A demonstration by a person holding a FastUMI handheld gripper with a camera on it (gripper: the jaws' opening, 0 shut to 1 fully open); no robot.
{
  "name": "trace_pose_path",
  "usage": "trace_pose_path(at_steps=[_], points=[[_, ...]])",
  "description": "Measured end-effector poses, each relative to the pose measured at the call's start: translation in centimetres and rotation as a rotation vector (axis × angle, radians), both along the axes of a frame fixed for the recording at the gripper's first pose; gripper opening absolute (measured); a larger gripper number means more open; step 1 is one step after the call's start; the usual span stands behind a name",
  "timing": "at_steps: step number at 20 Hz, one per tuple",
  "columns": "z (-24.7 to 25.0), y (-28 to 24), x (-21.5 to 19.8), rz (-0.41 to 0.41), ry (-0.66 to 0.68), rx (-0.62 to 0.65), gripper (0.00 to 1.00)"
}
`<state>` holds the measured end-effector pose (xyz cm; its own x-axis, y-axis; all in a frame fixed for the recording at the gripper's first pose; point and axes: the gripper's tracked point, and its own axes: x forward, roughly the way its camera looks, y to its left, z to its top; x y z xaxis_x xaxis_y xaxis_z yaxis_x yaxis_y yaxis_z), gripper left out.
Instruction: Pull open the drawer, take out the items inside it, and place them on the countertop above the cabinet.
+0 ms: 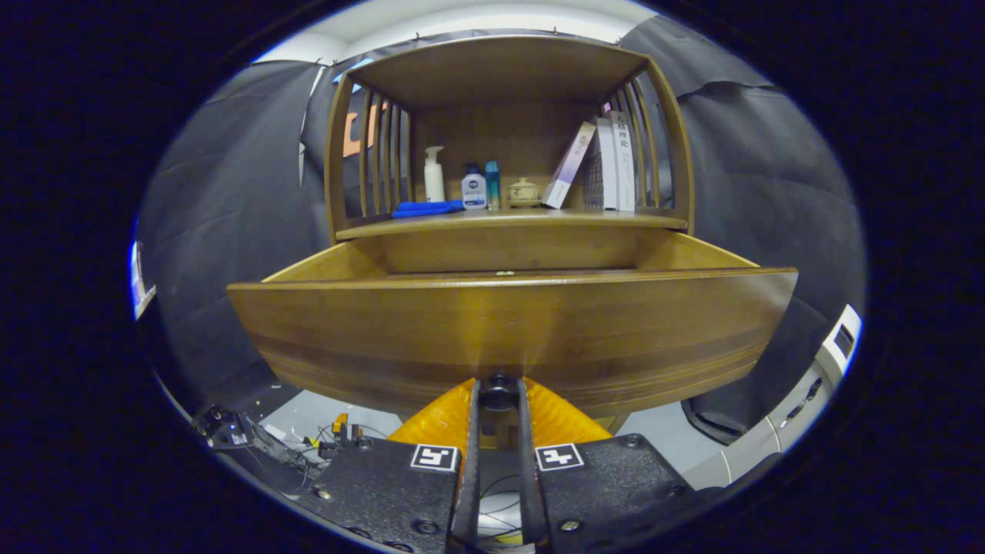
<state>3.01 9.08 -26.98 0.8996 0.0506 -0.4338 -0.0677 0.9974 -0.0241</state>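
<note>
Gripping the small dark knob [499,382] at the bottom middle of the drawer front [508,331], with the tool [499,396] nearly closed and both fingers [471,431] pressing on the knob's sides. Standing pulled well out from the wooden cabinet [508,77], the drawer [323,265] with side walls showing and its front panel rising just ahead of the fingers. Hiding its contents behind that panel, so not telling what lies inside or how heavy, soft or fragile it is.

Judging the drawer stiff and fairly heavy, solid wood, sliding straight along its runners; the knob being small, round and probably slippery, best pinched squarely and pulled level, not twisted.

Waiting as the set-down surface, the desk [608,221] above the drawer, carrying a pump bottle [434,175], a small white bottle [473,188], a teal tube [492,185], a blue cloth [427,208], a little lidded pot [523,191] and leaning books [608,161]. Leaving bare room mostly along the front edge. Needing to clear the top rim of the drawer front when reaching in, and to stay under the shelf roof and between the slatted sides [381,154] when placing.
</note>
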Motion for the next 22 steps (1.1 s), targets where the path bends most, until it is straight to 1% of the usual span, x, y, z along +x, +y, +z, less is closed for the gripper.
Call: trace_pose_path(at_steps=[3,4,5,7,9,14,17,21,22], points=[[-0.2,-0.2,0.0,-0.008,0.012,0.010,0.25],[-0.2,-0.3,0.0,-0.014,0.013,0.009,0.27],[0.0,-0.4,0.0,-0.014,0.008,0.006,0.30],[1.0,-0.9,-0.1,-0.025,-0.013,-0.009,0.42],[3.2,-0.7,-0.4,-0.015,-0.058,-0.001,0.53],[11.4,-0.8,-0.6,-0.001,-0.224,0.033,0.83],[15.0,-1.0,0.8,-0.001,-0.254,0.035,1.00],[19.2,-1.5,4.8,-0.036,-0.265,0.022,1.00],[19.8,-1.6,6.0,-0.043,-0.243,0.026,1.00]])
